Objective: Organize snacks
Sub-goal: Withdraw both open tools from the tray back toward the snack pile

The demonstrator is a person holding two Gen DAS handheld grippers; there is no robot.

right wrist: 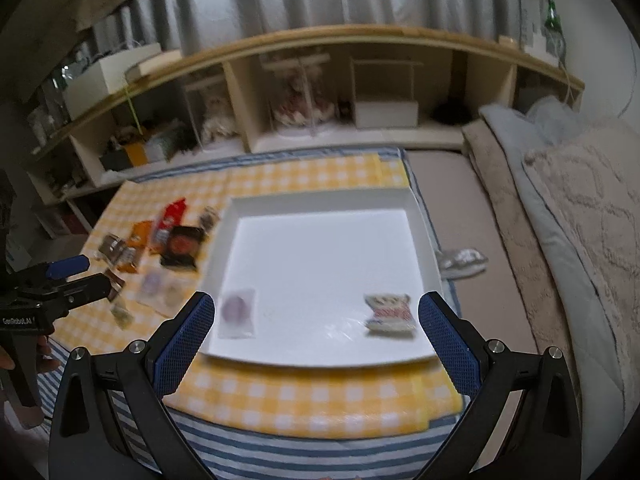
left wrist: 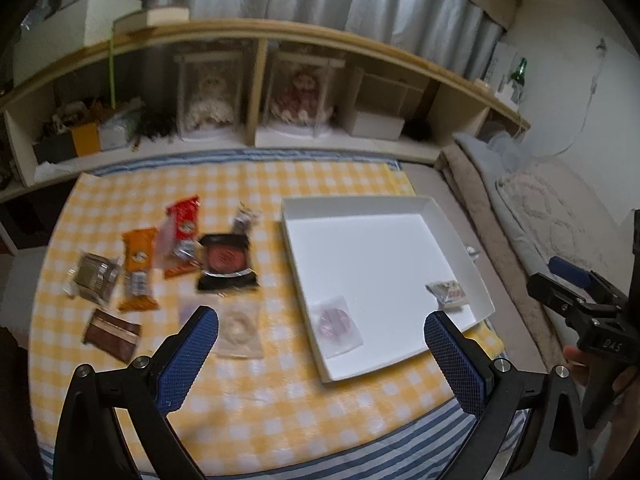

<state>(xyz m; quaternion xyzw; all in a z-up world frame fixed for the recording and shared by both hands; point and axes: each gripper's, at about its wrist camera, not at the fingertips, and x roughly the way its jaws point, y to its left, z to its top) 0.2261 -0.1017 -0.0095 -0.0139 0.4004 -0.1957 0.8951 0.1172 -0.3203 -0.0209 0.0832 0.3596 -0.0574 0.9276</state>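
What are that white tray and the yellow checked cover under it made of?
The white tray looks like thin matte cardboard: folded upright walls, crisp corners, no gloss. The yellow checked cover seems to be soft woven fabric, lying slightly rumpled over a striped sheet, though blur leaves that open.

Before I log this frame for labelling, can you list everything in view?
Box: 1, white, right on cloth.
Packets in box: 2, a clear pink one, a white-red one.
Loose snacks: about 9 left of box, including orange bar, red bar, black pack, brown pack, clear ring pack.
Cloth: 1, yellow check.
Silver wrapper: 1, right of box, off the cloth.
Shelf: 1, cream, behind.
Left gripper: open, empty.
Right gripper: open, empty.
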